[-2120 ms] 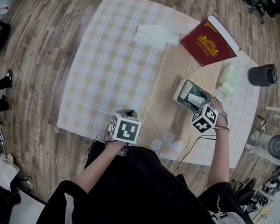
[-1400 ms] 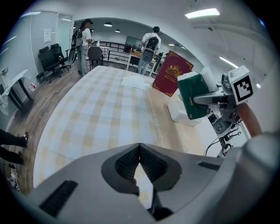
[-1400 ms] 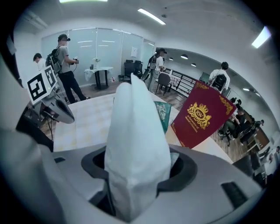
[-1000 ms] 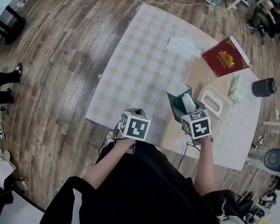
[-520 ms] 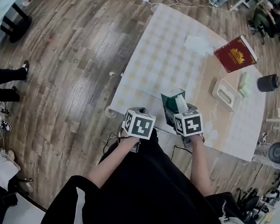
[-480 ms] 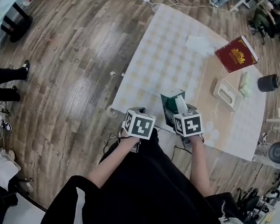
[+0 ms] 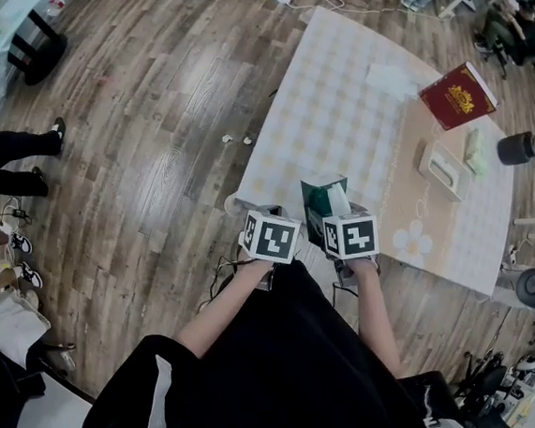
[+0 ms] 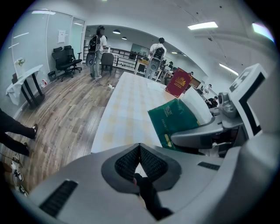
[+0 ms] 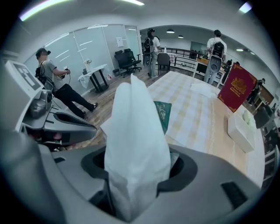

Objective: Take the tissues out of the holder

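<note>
Green and white is what we now carry: the tissue pack [image 7: 322, 196] sits clenched in our right hand-held gripper [image 9: 135, 175], its jaws set wide around the pack's body, with one white sheet [image 9: 133, 131] standing straight up between them. Two seconds ago that same gripper was down at the holder [image 7: 442, 168] with the pack still inside it. A second ago the pack was already lifted clear, and since then we have drawn it in toward our body, so it now hangs in the air over the near edge of the bench [image 7: 333, 108], well apart from the holder.

We see the holder lying far out on the bench beside the red book [image 7: 463, 93], and from here it looks empty, though it is too small to check inside.

Our left hand-held gripper [image 8: 140, 159] is clenched on nothing, pads meeting, and it hovers just beside the right one as it did before.

We judge the main step done: the tissues are out. What seems left is to set the pack down on the bench and release it; the loose sheet could slip free if we tilt the pack.
</note>
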### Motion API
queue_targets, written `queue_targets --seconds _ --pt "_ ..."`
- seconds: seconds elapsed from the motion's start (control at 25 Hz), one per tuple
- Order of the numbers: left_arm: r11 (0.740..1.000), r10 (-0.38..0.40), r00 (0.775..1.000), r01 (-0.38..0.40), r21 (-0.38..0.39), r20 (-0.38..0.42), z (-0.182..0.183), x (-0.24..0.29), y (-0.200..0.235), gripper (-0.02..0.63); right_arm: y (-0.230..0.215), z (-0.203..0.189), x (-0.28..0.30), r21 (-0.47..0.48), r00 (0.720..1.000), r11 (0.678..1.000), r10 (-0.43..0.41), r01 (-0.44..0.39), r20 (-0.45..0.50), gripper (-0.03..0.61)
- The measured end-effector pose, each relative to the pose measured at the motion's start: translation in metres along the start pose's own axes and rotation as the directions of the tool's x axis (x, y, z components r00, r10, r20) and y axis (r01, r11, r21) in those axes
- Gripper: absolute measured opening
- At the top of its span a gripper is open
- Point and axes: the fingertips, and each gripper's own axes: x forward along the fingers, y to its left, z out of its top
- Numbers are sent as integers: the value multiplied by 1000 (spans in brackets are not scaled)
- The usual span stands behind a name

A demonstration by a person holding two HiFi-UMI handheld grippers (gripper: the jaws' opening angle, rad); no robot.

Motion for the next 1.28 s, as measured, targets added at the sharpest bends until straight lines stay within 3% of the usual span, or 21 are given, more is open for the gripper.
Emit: queue_targets --seconds 0.28,0.84,1.28 --pt "999 32 999 -32 -20 3 7 7 -2 0 1 4 10 7 999 999 49 -49 -7 296" --pt "993 112 993 -111 -42 24 70 31 -4 0 -46 54 27 20 994 994 107 -107 36 296" --pt "999 52 999 -52 8 7 122 46 34 0 -58 109 54 143 998 989 39 -44 43 296"
